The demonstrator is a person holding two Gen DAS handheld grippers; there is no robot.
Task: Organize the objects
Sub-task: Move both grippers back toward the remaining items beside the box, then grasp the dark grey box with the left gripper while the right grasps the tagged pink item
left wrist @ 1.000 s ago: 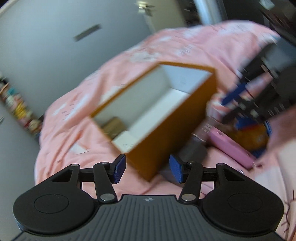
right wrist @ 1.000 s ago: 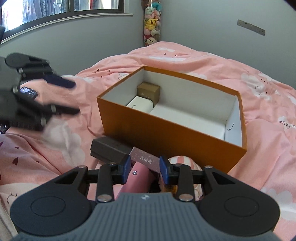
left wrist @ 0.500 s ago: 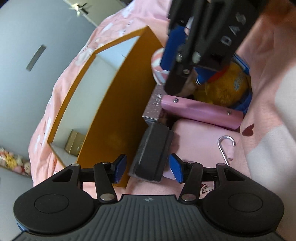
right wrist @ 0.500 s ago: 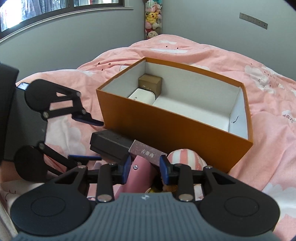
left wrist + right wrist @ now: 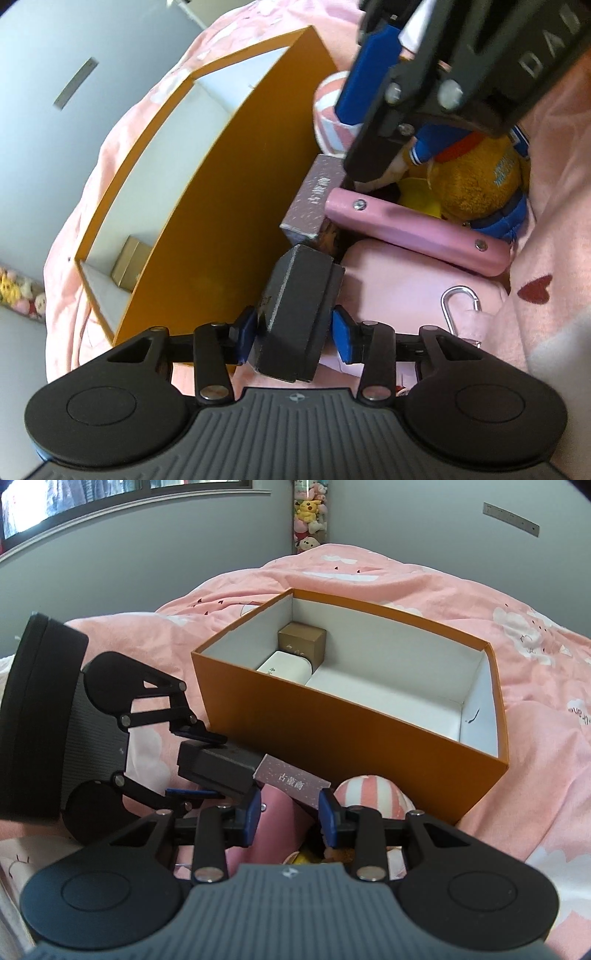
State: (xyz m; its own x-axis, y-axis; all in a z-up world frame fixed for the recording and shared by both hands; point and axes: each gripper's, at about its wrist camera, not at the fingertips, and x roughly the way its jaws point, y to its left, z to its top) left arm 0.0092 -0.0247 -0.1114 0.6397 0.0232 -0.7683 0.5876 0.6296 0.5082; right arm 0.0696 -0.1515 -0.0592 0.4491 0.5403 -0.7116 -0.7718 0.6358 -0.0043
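A black rectangular box [image 5: 299, 295] lies on the pink bedding against the outer wall of an open orange box [image 5: 221, 184]. My left gripper [image 5: 295, 338] straddles its near end and its jaws are closing, with both blue pads against its sides. The right wrist view shows the same grip, left gripper [image 5: 210, 766] on the black box [image 5: 232, 771]. My right gripper [image 5: 290, 816] hovers with its jaws apart over a speckled mauve box [image 5: 291, 781] and a pink case [image 5: 275, 805], pressing on neither. Its fingers [image 5: 369, 77] hang over the pile in the left wrist view.
The orange box [image 5: 351, 734] holds a small brown box [image 5: 301, 644] and a white case [image 5: 282, 668]. Beside it lie a pink-striped ball [image 5: 369, 794], a yellow plush toy [image 5: 476, 184] and a silver carabiner [image 5: 460, 306]. Pink bedding surrounds everything; grey walls stand behind.
My left gripper came down from above the orange box to the black box beside it, rolled, and its jaws narrowed onto the box. The right gripper has stayed put.
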